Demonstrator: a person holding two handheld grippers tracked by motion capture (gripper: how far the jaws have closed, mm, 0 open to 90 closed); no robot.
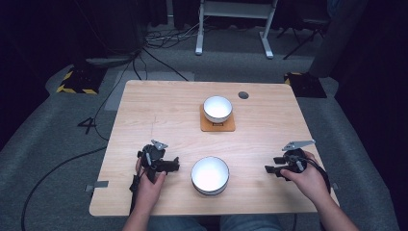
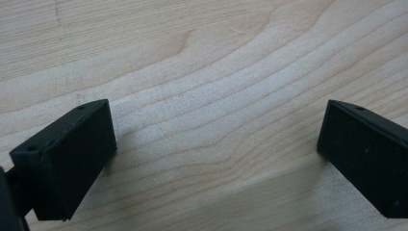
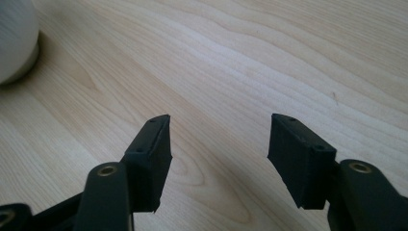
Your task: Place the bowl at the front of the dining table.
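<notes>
Grey carpet surrounds a pale rectangular wooden table (image 1: 144,106), with loose black cables (image 1: 159,36) on the floor beyond its far edge, the white legs of a desk frame (image 1: 231,29) farther back, and yellow-and-black striped floor plates (image 1: 77,82) off both far corners. No writing can be read on anything; a small dark mark on the near edge of the orange square coaster (image 1: 217,126) is too small to make out.

That coaster lies right of centre toward the far side, and a small white round bowl (image 1: 217,108) stands on it. A larger white round bowl with a dark rim (image 1: 210,175) sits near the middle of the near edge, directly on the wood. A dark round grommet (image 1: 243,95) is set into the tabletop near the far edge.

The left gripper (image 1: 166,165) rests in the person's left hand (image 1: 149,185) just left of the larger bowl, close to it but apart; in the left gripper view its jaws stand wide apart over bare wood, holding nothing. The right gripper (image 1: 272,169), in the right hand (image 1: 308,180), is farther off to the bowl's right, jaws pointing left, open about halfway and empty; the right gripper view catches the bowl's side at the upper left corner.

Bare wood lies open along the left side, between the two bowls, and across the right half.
</notes>
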